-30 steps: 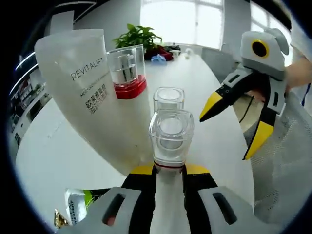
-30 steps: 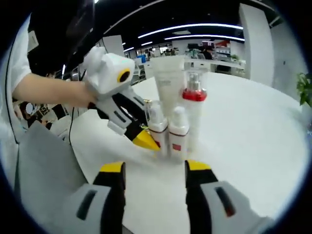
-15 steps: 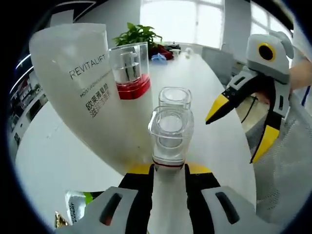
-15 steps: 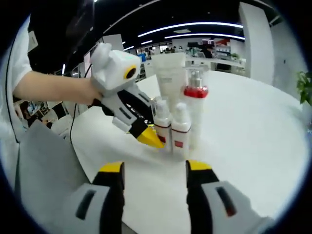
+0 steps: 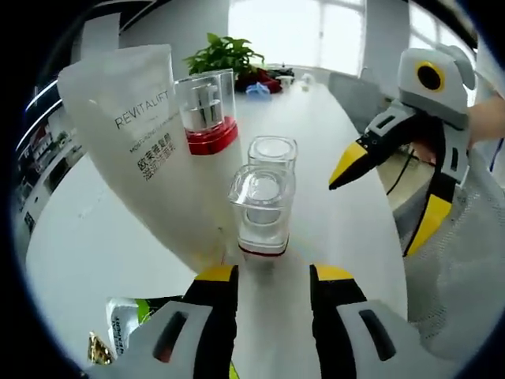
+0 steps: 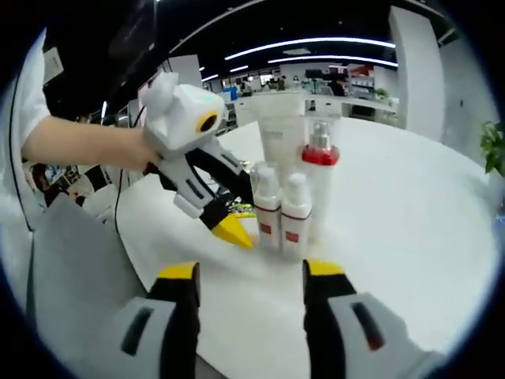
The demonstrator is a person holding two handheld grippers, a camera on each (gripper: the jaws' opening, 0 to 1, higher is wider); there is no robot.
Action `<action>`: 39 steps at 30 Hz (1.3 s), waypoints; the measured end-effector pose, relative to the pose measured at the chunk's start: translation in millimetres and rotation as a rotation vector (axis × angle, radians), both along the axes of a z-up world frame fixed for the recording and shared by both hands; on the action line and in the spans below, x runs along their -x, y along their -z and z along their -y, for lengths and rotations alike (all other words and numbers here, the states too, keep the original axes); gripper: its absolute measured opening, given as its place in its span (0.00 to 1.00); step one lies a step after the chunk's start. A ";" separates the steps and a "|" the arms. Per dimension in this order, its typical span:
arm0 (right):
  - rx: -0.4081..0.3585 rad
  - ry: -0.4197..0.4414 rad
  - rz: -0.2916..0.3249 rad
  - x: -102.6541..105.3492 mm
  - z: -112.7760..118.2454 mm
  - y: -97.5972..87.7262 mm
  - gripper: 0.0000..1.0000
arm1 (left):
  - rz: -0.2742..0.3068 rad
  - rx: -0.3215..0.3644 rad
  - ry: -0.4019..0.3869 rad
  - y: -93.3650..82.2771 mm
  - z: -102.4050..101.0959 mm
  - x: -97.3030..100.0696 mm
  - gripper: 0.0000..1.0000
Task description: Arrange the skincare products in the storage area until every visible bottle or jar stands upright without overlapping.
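Left gripper view: the left gripper (image 5: 272, 276) has its jaws apart, holding nothing. Just ahead of the tips, the near small bottle (image 5: 261, 209) stands upright on the white table (image 5: 95, 253). The far small bottle (image 5: 272, 154) stands directly behind it. The large tube (image 5: 154, 142) stands on the left, with the red-collared pump bottle (image 5: 207, 114) beside it. The right gripper (image 5: 387, 197) hovers at the right, jaws spread. A potted plant (image 5: 225, 55) sits at the table's far end.

Right gripper view: the right gripper (image 6: 251, 272) has its jaws apart and empty. The four products stand in a tight upright cluster on the table. The left gripper's yellow tips sit just beside the small bottles.
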State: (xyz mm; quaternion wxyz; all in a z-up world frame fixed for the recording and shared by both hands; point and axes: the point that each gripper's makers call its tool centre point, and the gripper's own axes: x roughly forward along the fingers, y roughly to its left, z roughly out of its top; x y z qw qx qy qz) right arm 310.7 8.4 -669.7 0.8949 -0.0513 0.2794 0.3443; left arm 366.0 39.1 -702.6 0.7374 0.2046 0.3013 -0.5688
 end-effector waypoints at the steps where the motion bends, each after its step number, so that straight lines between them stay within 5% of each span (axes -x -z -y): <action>1: 0.001 -0.002 0.004 0.4 -0.5 -1.3 0.53 | 0.001 -0.004 -0.006 -1.0 -2.7 1.2 0.34; 10: 0.011 -0.012 0.027 3.3 -4.1 -11.3 0.59 | -0.005 -0.014 -0.078 -8.5 -26.1 11.3 0.42; 19: 0.034 -0.048 0.038 12.3 -6.6 -18.6 0.69 | -0.069 -0.008 -0.168 -17.2 -53.3 33.4 0.52; 25: -0.009 -0.014 0.025 16.1 -1.7 -25.2 0.74 | -0.088 -0.001 -0.250 -21.3 -76.5 45.8 0.62; 30: -0.008 0.001 0.026 19.2 3.9 -27.7 0.78 | -0.078 -0.001 -0.329 -24.6 -96.8 52.4 0.75; 39: -0.011 0.019 0.032 26.5 13.3 -33.1 0.84 | -0.052 0.045 -0.453 -37.9 -129.3 66.1 0.80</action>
